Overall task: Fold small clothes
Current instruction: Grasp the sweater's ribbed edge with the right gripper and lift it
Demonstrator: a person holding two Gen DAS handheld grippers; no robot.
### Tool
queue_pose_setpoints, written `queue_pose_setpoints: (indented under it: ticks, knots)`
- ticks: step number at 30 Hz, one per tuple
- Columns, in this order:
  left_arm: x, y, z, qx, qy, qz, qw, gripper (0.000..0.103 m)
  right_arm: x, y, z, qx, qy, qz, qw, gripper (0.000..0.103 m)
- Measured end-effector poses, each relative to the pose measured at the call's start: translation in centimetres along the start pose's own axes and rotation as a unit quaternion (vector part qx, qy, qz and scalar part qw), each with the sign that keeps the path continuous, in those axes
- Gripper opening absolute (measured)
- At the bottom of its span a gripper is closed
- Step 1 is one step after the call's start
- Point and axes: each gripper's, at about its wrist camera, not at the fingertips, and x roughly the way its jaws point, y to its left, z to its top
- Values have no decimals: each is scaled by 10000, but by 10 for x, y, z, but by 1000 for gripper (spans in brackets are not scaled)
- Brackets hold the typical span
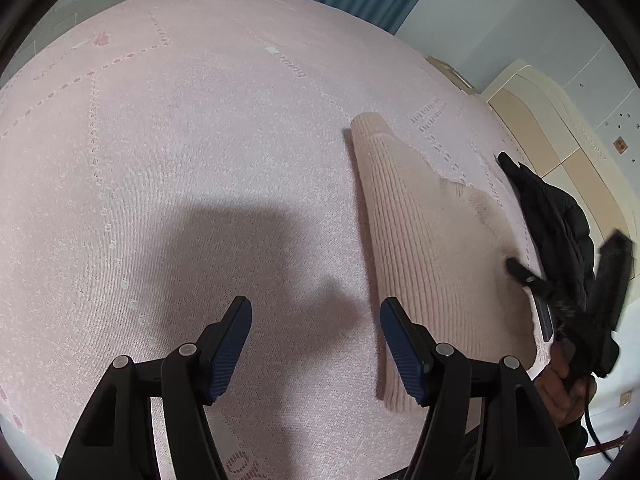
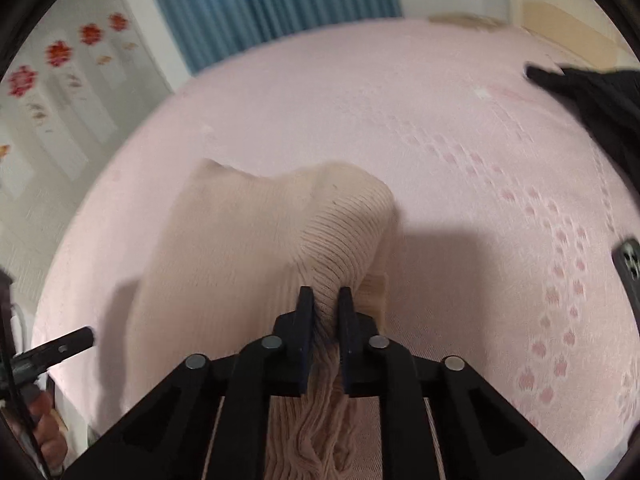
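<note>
A pale pink ribbed knit garment [image 1: 432,248] lies folded on the pink bedspread [image 1: 208,152]. My left gripper [image 1: 316,312] is open and empty, hovering over the bedspread just left of the garment's near edge. My right gripper [image 2: 325,300] is shut on a bunched fold of the knit garment [image 2: 248,248] and lifts that part off the bed; the rest drapes down to the left. The right gripper also shows in the left wrist view [image 1: 520,270] at the garment's right edge.
A black padded jacket [image 1: 560,216] lies at the bed's right side, also in the right wrist view [image 2: 600,104]. A phone [image 2: 630,268] lies at the right edge. A cream headboard [image 1: 560,128] and blue curtain [image 2: 272,8] stand beyond the bed.
</note>
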Motion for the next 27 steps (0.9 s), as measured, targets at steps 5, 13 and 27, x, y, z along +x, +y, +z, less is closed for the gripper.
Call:
queue_pose_setpoints:
  ticks: [5,13,27]
  knots:
    - [1,-3,-4,33,32,-29,10000,64,-28,-28,-6,595,-527,553,9953,10]
    - [2,-12,-2,135,3,-69,9999,65,5,-41,-20,930,162,254,9952,40]
    - [-8,11,16,-164,-272,-118,9994,65,74,-62,-22,1910,753,1510,9670,65]
